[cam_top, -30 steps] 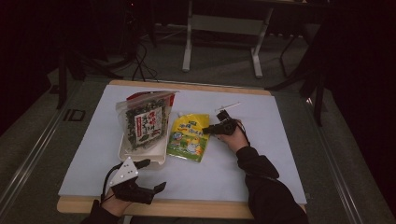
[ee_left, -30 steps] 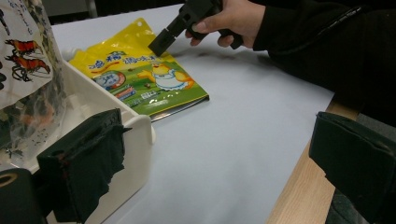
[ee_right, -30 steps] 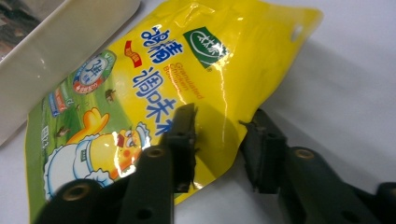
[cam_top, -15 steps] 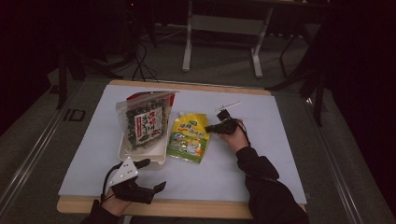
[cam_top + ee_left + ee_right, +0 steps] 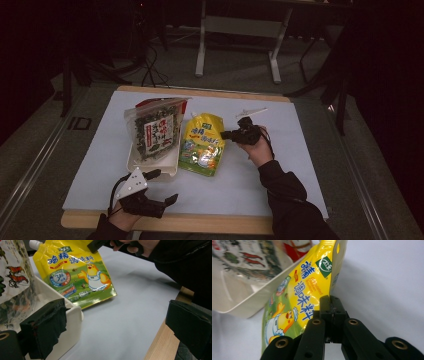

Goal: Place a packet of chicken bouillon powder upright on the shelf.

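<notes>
Right tool [image 5: 226, 134] pinches the yellow pouch [image 5: 202, 145] edge at frame center, left tool [image 5: 161, 186] gapes wide lower left.

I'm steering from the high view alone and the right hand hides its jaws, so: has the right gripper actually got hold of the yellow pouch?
Observer: Yes. In the right gripper view the right gripper has its jaws shut on the right-hand edge of the yellow pouch.
Operator: Is the pouch flat?
Observer: No, that gripped edge is lifted off the blue-white mat; the pouch leans toward the white tray.
Operator: And the left gripper?
Observer: In the left gripper view the left gripper is open, jaws wide apart, one jaw beside the tray's corner, holding nothing.
Operator: What's printed on the pouch?
Observer: A cartoon chick in a chef's hat, with blue Chinese characters.
</notes>
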Demonstrator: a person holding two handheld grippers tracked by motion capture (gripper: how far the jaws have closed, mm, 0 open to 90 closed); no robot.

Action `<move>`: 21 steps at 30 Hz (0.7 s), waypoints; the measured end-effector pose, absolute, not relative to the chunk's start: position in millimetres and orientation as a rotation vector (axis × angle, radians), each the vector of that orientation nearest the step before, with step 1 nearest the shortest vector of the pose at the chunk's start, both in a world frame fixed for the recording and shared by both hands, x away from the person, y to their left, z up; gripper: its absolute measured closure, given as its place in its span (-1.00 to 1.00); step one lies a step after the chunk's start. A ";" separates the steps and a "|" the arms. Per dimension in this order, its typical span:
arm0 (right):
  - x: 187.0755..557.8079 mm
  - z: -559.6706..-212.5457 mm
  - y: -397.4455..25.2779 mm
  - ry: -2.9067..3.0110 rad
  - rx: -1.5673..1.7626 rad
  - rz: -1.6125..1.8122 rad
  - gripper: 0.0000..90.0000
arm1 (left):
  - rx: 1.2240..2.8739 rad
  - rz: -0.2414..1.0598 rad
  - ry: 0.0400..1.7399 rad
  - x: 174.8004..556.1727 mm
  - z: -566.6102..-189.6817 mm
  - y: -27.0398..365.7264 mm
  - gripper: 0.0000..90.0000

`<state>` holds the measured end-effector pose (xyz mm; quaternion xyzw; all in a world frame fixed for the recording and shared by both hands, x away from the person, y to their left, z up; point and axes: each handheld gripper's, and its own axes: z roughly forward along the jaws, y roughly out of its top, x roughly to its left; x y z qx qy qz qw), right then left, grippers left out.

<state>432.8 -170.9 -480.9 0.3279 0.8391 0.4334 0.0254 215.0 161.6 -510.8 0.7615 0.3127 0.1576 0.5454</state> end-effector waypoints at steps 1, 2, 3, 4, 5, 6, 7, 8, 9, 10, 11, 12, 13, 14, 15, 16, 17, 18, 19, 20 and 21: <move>429.5 -478.3 -170.9 2.590 0.996 1.341 1.00 | 1.805 0.378 0.738 215.0 -510.5 161.6 -0.89; 426.4 -476.0 -171.0 2.586 0.978 1.349 1.00 | 1.803 0.378 0.736 215.0 -510.3 161.4 -0.89; 422.9 -473.1 -171.1 2.582 0.963 1.354 1.00 | 1.803 0.379 0.736 215.0 -510.2 161.3 -0.89; 421.0 -471.6 -171.1 2.580 0.952 1.350 1.00 | 1.802 0.380 0.735 215.0 -510.1 161.2 -0.89; 418.6 -469.6 -171.0 2.576 0.940 1.351 1.00 | 1.800 0.379 0.735 215.1 -510.1 161.3 -0.89; 416.6 -467.8 -171.3 2.574 0.924 1.357 1.00 | 1.799 0.377 0.735 215.2 -510.2 161.3 -0.89; 414.3 -466.0 -171.3 2.569 0.911 1.359 1.00 | 1.798 0.377 0.735 215.3 -510.4 161.4 -0.89; 412.2 -464.3 -171.5 2.565 0.895 1.362 1.00 | 1.798 0.377 0.734 215.4 -510.6 161.4 -0.89; 412.2 -464.3 -171.5 2.565 0.895 1.362 1.00 | 1.798 0.377 0.734 215.4 -510.6 161.4 -0.89; 407.6 -460.4 -172.3 2.564 0.872 1.373 1.00 | 1.796 0.376 0.732 215.6 -510.8 161.3 -0.89; 405.9 -459.1 -172.6 2.560 0.862 1.376 1.00 | 1.798 0.377 0.731 215.6 -510.9 161.2 -0.89; 403.8 -457.3 -172.9 2.561 0.850 1.380 1.00 | 1.798 0.378 0.729 215.6 -511.0 161.1 -0.89; 401.7 -455.5 -173.2 2.560 0.831 1.385 1.00 | 1.798 0.378 0.729 215.6 -511.0 161.1 -0.89; 401.7 -455.5 -173.2 2.560 0.831 1.385 1.00 | 1.799 0.382 0.728 215.7 -511.0 160.8 -0.89; 396.3 -451.1 -173.7 2.553 0.798 1.388 1.00 | 1.797 0.383 0.725 215.6 -511.1 160.6 -0.89; 395.3 -450.3 -173.8 2.551 0.789 1.389 1.00 | 1.798 0.384 0.724 215.5 -511.0 160.5 -0.89; 392.7 -448.6 -174.0 2.547 0.775 1.397 1.00 | 1.798 0.383 0.723 215.4 -511.0 160.5 -0.89; 389.6 -446.7 -174.1 2.545 0.750 1.401 1.00 | 1.798 0.383 0.723 215.4 -511.0 160.5 -0.89; 386.3 -444.9 -173.9 2.544 0.731 1.406 1.00 | 1.798 0.384 0.723 215.4 -511.1 160.6 -0.89; 383.1 -443.3 -173.6 2.544 0.712 1.408 1.00 | 1.798 0.385 0.723 215.5 -511.3 160.5 -0.89; 383.1 -443.3 -173.6 2.544 0.712 1.408 1.00 | 1.798 0.385 0.723 215.5 -511.3 160.5 -0.89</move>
